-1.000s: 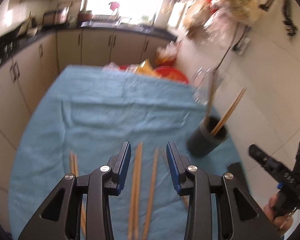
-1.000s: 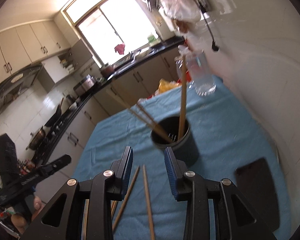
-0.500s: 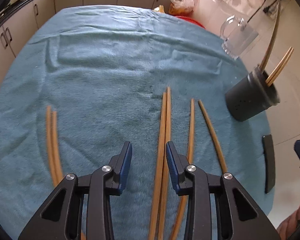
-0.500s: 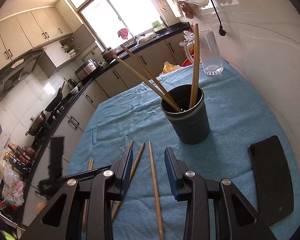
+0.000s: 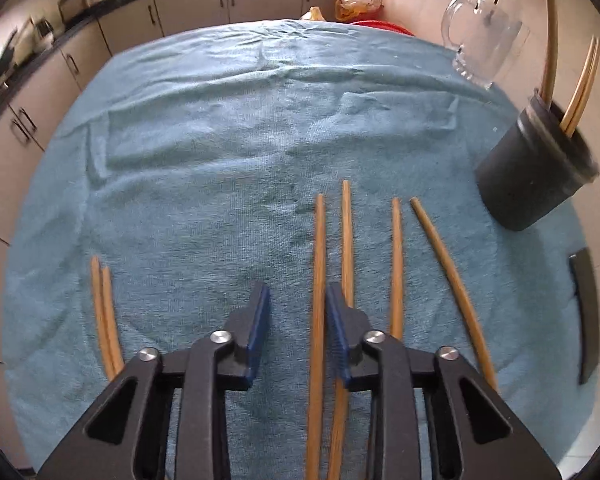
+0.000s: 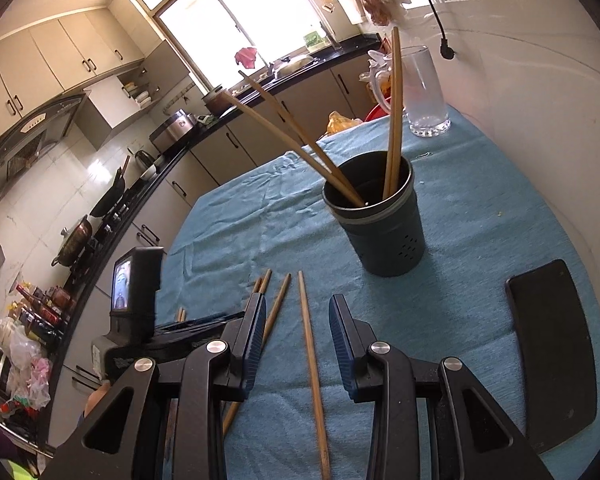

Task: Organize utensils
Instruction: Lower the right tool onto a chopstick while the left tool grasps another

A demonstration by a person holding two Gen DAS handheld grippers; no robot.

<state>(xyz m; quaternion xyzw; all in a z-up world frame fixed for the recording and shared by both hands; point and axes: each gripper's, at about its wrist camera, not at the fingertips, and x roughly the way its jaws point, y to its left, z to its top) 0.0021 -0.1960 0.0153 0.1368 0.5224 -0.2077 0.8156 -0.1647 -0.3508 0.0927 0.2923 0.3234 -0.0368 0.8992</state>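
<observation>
- Done so far: 4 chopsticks (image 6: pixel 394 112) stand in the dark holder (image 6: pixel 384 224), on the blue towel (image 5: pixel 220 152) near the glass mug (image 5: pixel 484 48).
- Left: 6 loose chopsticks (image 5: pixel 396 264) lie on the towel, 2 of them far left.
- The left gripper (image 5: pixel 296 320), jaws apart, straddles 1 stick; contact seems close but unclear.
- The right gripper (image 6: pixel 298 332) is spread over another stick, holding nothing.
- Judged under halfway.

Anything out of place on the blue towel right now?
Nothing is spilled or broken. Six loose wooden chopsticks lie on the blue towel instead of in the dark round utensil holder, which already holds some. A flat black slab also lies near the towel's right edge; what it is cannot be told.
</observation>
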